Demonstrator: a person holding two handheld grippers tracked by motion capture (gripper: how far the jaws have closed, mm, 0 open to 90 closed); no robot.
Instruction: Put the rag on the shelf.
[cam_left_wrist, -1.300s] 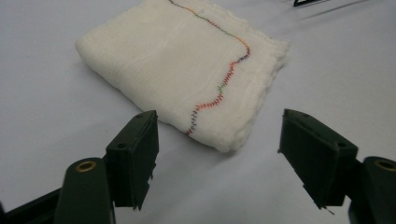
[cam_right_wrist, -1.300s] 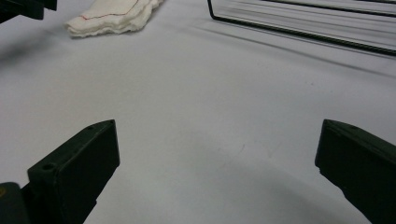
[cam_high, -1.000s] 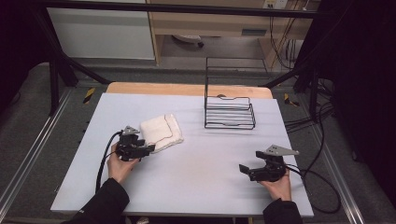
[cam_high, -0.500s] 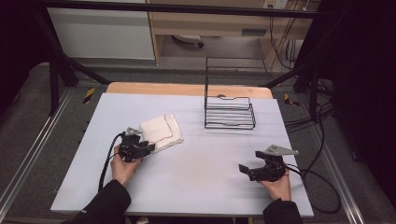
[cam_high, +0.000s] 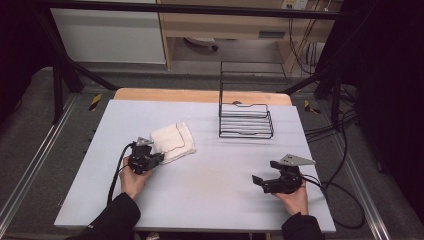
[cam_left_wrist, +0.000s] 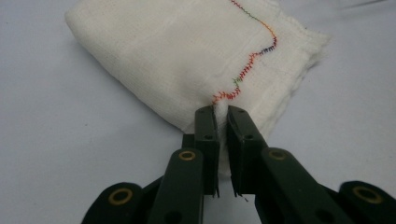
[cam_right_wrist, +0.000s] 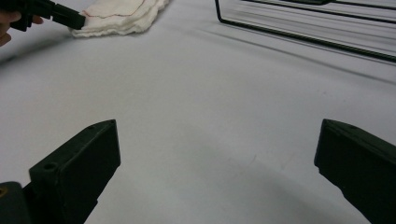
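A folded white cloth (cam_high: 173, 141) with a wavy multicoloured stitch line lies on the table's left half. My left gripper (cam_high: 156, 158) sits at its near corner. In the left gripper view the cloth (cam_left_wrist: 187, 56) spreads ahead, and my left gripper (cam_left_wrist: 222, 114) has just been closing; its jaws now pinch a fold of the cloth's edge between them. At the table's front right, my right gripper (cam_high: 260, 181) stands open over bare table. The right gripper view shows its own jaws (cam_right_wrist: 217, 144) wide apart, with the cloth (cam_right_wrist: 119, 16) and the left gripper (cam_right_wrist: 77, 21) far off.
A black wire rack (cam_high: 245, 117) with a tall back frame stands at the back right of the light grey table (cam_high: 215, 165). A wooden strip (cam_high: 200, 96) runs along the far edge. Cables trail from both grippers.
The left gripper's jaws have closed onto the cloth's near corner. Both hands have stayed where they were.
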